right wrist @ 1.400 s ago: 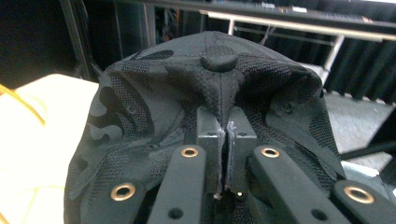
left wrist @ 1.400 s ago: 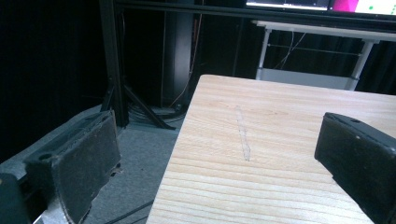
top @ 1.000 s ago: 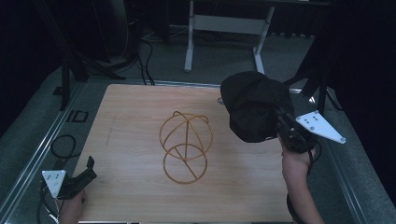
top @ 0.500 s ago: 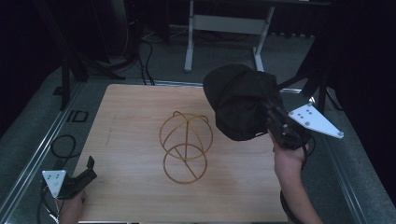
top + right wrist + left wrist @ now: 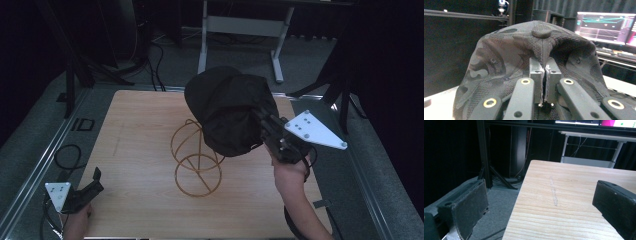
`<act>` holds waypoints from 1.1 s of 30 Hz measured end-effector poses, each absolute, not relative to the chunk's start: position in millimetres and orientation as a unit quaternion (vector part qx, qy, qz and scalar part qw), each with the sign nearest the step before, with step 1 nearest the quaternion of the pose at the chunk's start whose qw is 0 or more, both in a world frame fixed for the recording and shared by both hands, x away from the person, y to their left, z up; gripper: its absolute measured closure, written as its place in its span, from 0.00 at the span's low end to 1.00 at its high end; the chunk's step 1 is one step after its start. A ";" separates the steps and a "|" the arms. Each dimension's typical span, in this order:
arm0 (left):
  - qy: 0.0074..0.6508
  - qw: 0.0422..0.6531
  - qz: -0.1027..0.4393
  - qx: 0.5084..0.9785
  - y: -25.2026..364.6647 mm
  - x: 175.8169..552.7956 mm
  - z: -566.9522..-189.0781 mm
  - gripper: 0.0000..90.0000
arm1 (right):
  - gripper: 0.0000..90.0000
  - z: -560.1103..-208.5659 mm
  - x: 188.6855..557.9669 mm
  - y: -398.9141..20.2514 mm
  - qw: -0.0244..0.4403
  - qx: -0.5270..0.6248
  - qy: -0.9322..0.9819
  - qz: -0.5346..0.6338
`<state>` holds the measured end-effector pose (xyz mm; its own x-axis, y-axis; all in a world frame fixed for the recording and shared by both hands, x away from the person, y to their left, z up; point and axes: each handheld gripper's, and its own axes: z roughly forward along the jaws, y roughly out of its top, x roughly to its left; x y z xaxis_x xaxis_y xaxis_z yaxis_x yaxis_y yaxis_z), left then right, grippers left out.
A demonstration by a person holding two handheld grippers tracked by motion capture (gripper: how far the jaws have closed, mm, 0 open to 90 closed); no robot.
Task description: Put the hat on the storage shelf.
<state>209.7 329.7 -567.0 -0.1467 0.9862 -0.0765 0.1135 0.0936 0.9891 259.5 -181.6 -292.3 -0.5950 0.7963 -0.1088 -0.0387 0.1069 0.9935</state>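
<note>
Above the middle of the wooden table [image 5: 130,150], the right gripper [image 5: 272,131] holds a black cap [image 5: 227,112] in the air, just over the top of a gold wire stand [image 5: 195,155]. Its jaws are pressed tight together on a fold of the cap's cloth, seen close up in the right gripper view [image 5: 544,75], just below the small button [image 5: 541,31] at the crown. The cap looks light and soft: the fabric is a woven mesh with a faint camouflage pattern, and it puckers and sags around the pinch, so it will likely flop and swing rather than keep its dome. A pinch near the crown seems a fair hold for lowering it. The stand is thin bent wire, a round base ring with looping hoops above; it appears light and could tip or slide if nudged. At the near left corner the left gripper [image 5: 82,192] rests with its padded jaws wide apart and empty.
</note>
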 end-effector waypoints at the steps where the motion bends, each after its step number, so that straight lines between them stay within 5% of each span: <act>1: 0.584 0.453 0.482 0.470 329.7 209.7 -567.0 0.01 | 0.97 -292.3 259.5 -181.6 0.346 0.288 0.659 0.603; 14: 0.585 0.457 0.479 0.469 330.6 209.6 -567.1 0.01 | 0.97 -294.7 252.3 -132.0 0.306 0.242 0.685 0.615; 33: 0.583 0.456 0.479 0.471 330.0 209.7 -567.1 0.01 | 0.97 -339.4 268.1 -116.4 0.271 0.262 0.721 0.581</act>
<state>209.7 330.0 -567.1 -0.1395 0.9870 -0.0800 0.1120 0.0960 0.9891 268.1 -116.4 -339.4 -0.7155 0.6932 -0.0862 0.0633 0.1873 0.9803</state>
